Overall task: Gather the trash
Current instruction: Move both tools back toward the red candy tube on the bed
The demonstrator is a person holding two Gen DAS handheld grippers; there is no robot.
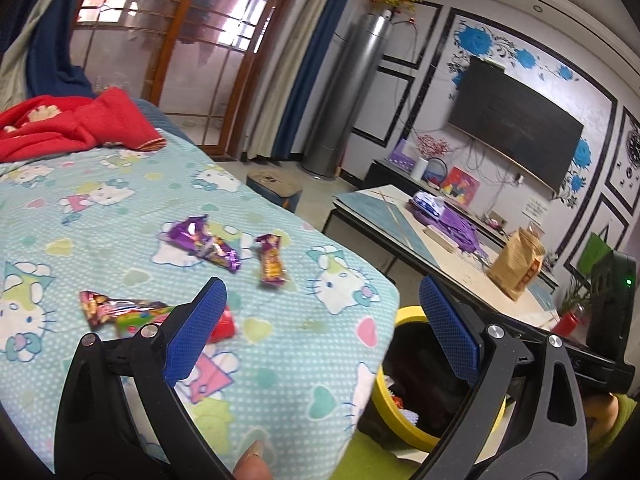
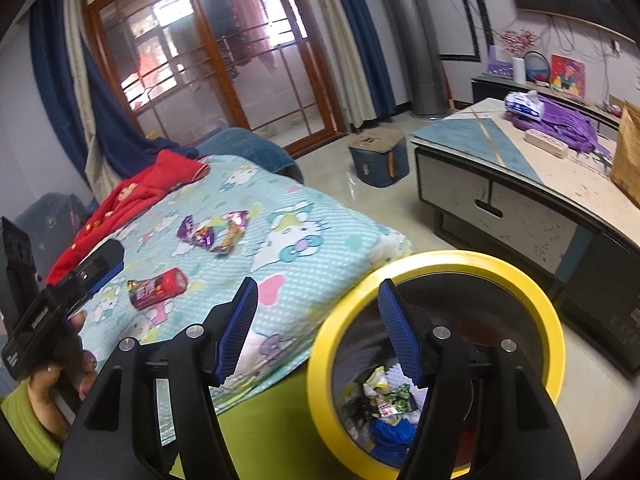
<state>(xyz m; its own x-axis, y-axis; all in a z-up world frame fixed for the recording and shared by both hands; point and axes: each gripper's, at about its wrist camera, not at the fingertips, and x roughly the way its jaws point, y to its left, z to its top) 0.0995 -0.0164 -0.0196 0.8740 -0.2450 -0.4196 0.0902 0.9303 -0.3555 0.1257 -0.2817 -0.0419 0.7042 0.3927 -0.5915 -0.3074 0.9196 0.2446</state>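
Blue-padded fingers of the right gripper [image 2: 316, 328] are standing nearest the lens, spread apart with nothing between them, hanging over the near rim of the yellow bin [image 2: 554, 332]. No earlier view is at hand, so only the released state is being told. That bin is sitting on the floor right against the edge of the bed [image 2: 320, 248], and it is holding a loose heap of trash [image 2: 386, 402]: crumpled white, green, red and blue wrappers are lying at its dark bottom. Beyond it, the low table [image 2: 516, 208] is carrying a purple bag [image 2: 560, 120], a white box beside it and a brown paper bag [image 1: 516, 260], whose contents are not showing. A blue stool [image 2: 378, 156] is standing on the floor between bed and table. On the bed, the cartoon-cat sheet is bearing a red garment [image 1: 76, 124] at the far end and the litter that is waiting to be collected: purple wrappers [image 1: 208, 246] are lying together near the middle, a yellow-purple wrapper [image 1: 272, 260] is lying just beside them, a long colourful wrapper [image 1: 124, 310] is lying nearer, and a small red can [image 2: 158, 286] is lying on its side. In the left wrist view the left gripper [image 1: 320, 328] is gaping wide and empty above the bed's edge, its left finger covering part of the can, its right finger in front of the bin's rim. A hand [image 2: 56, 376] in a green sleeve is gripping the left tool's handle.
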